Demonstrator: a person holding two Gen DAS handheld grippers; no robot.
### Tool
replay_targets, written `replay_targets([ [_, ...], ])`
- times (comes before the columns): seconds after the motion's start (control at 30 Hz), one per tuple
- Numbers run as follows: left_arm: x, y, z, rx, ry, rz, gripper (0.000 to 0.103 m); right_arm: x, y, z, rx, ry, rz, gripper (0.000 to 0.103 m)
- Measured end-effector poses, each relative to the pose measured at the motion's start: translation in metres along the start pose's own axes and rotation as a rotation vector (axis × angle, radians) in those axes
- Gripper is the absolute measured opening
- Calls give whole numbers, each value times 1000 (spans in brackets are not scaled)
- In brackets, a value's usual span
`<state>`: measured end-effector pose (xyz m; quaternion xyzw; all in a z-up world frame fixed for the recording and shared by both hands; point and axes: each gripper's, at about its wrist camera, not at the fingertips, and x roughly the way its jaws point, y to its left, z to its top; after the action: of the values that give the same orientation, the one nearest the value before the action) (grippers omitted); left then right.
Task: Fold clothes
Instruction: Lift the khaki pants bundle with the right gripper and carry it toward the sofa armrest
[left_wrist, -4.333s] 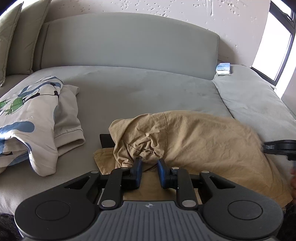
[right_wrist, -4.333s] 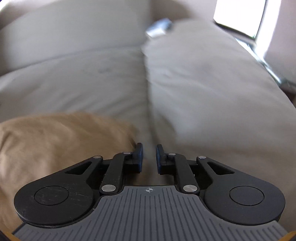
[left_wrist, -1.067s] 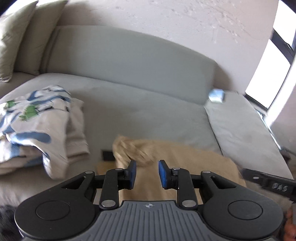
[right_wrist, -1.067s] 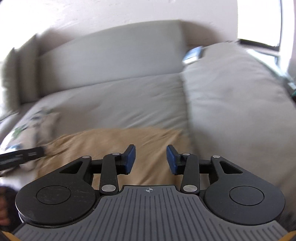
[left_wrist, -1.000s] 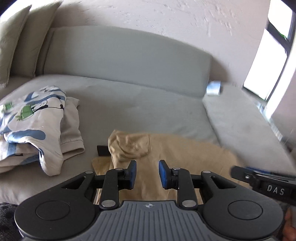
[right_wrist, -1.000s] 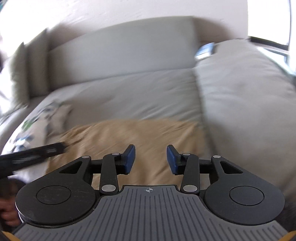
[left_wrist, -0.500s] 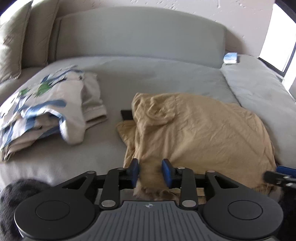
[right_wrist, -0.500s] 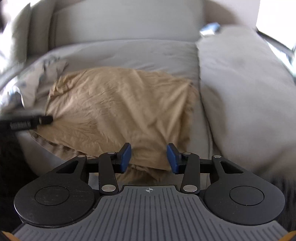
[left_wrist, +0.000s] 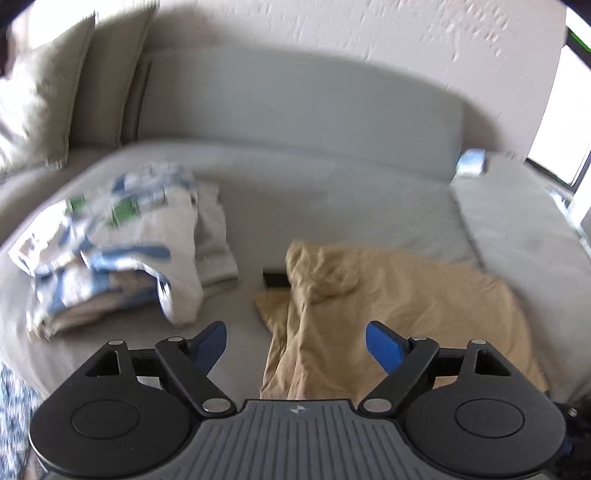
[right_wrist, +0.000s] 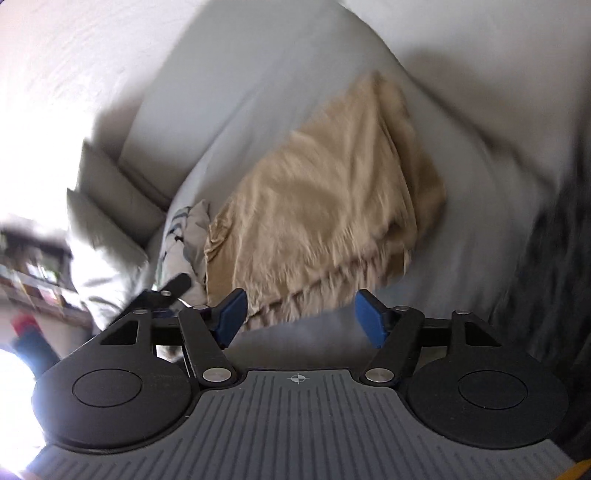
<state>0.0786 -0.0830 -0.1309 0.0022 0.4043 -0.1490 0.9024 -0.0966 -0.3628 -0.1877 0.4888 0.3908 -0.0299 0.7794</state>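
Garment (left_wrist: 399, 295) lies on sofa (left_wrist: 295, 192), right of clothes pile (left_wrist: 122, 243).

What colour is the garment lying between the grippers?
Tan, plain with no pattern; the garment shows best in the left wrist view.

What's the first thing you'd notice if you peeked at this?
The big crumpled tan garment spread on the grey sofa, right in front of the wide-open left gripper. Beside it, to the left, sits a pile of white clothes with blue and green prints. The right gripper is open too, near the garment's edge.
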Motion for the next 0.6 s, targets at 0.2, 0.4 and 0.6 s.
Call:
replay_targets([
  [0.2,33,6,-6,-71,99,-13,79,21,-18,-13,176,-10,88,73],
  [0.4,47,20,-11,-181,156,-108,75,62,-17,-18,211,-20,76,71],
  [0.6,45,26,-12,-281,168,-160,67,81,-13,-13,235,-176,152,71],
])
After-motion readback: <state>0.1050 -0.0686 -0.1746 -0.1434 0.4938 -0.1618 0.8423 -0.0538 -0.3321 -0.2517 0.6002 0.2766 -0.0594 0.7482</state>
